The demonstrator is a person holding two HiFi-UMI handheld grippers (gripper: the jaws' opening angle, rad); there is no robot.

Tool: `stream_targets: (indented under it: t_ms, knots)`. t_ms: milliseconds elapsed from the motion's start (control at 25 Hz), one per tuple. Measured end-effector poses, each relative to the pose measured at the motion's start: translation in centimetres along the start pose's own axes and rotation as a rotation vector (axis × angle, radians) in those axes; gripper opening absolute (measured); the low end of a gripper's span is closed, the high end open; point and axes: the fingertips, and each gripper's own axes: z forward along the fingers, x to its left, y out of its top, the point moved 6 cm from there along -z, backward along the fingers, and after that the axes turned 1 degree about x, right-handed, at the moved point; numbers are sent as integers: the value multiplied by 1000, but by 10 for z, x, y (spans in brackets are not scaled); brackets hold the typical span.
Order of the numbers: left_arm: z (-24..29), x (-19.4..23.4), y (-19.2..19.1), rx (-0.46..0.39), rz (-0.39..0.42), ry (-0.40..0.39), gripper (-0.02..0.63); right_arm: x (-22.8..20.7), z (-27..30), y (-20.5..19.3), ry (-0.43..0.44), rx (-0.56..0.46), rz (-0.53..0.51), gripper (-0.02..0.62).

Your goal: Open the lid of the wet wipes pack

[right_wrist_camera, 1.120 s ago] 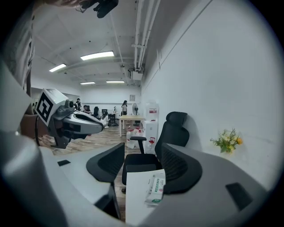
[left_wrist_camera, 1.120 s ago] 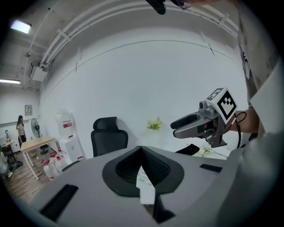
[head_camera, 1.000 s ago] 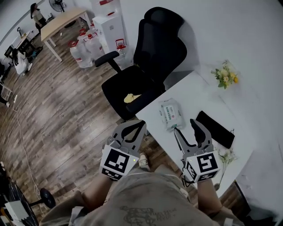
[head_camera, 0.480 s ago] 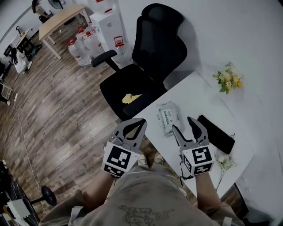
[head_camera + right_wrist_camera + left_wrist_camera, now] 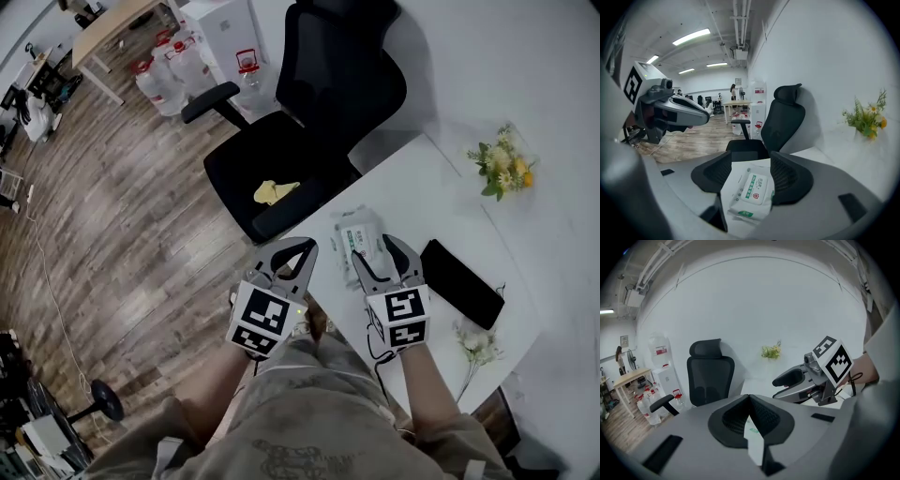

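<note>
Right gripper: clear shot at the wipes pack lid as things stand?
Probably yes. The right gripper has its jaws apart with the wipes pack between them, its lid face up and uncovered. The left gripper is off to the side, shut, not blocking.

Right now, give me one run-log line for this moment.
phase: pre-grasp | left hand-held gripper: shut, empty | right hand-held gripper: open, jaws around wet wipes pack | lid: closed

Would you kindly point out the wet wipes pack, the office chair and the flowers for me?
wet wipes pack (image 5: 754,188), right gripper view, on its lid flap.
office chair (image 5: 281,155), head view, on the seat.
flowers (image 5: 504,172), head view, on the blossoms.
</note>
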Motion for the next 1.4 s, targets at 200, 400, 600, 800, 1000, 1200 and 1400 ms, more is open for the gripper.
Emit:
stream_targets:
  t_ms: [200, 400, 600, 800, 1000, 1200, 1400]
  knots:
    - [33, -2, -30, 71, -32, -40, 17, -1, 32, -30, 5, 70, 12, 259]
    - [59, -7, -62, 134, -64, -84, 17, 4, 61, -49, 15, 105, 18, 258]
    - [85, -15, -96, 213, -76, -150, 17, 6, 88, -74, -2, 153, -30, 259]
    - [110, -15, -118, 261, -72, -189, 17, 6, 105, -96, -16, 206, -70, 259]
    - [131, -20, -130, 237, -122, -295, 17, 9, 111, -103, -17, 204, -123, 256]
    - [150, -19, -144, 278, -142, -293, 17, 7, 112, -104, -7, 196, -97, 255]
    - [159, -20, -151, 284, -207, -315, 17, 6, 107, -103, -6, 146, -37, 237]
